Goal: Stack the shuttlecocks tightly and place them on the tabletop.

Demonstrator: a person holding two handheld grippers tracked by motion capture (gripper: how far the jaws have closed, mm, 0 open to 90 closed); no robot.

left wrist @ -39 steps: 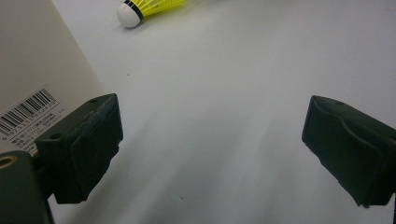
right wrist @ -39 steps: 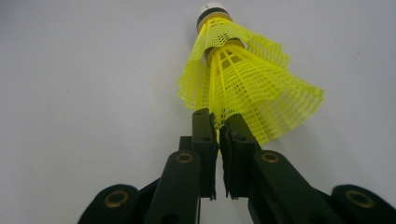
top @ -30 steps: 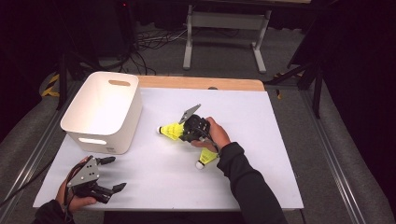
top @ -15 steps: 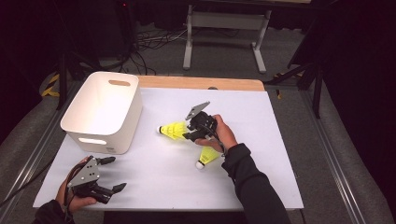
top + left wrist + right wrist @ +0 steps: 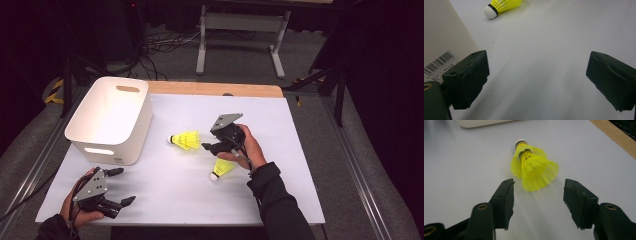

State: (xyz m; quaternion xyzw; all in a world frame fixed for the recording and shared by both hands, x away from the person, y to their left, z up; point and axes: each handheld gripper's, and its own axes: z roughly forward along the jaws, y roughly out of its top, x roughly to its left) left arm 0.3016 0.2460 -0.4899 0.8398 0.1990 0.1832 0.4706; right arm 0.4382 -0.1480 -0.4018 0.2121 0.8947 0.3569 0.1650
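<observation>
While its jaws have just been opening with nothing between them, the right hand-held gripper (image 5: 537,200) hangs just behind a yellow shuttlecock (image 5: 534,168) lying free on the white counter (image 5: 300,150) — cork end toward the white bin (image 5: 111,120). A second shuttlecock (image 5: 222,169) lies beside the right hand (image 5: 247,147), and the left hand-held gripper (image 5: 111,187) rests near the bin's front corner, jaws spread wide and empty.
</observation>
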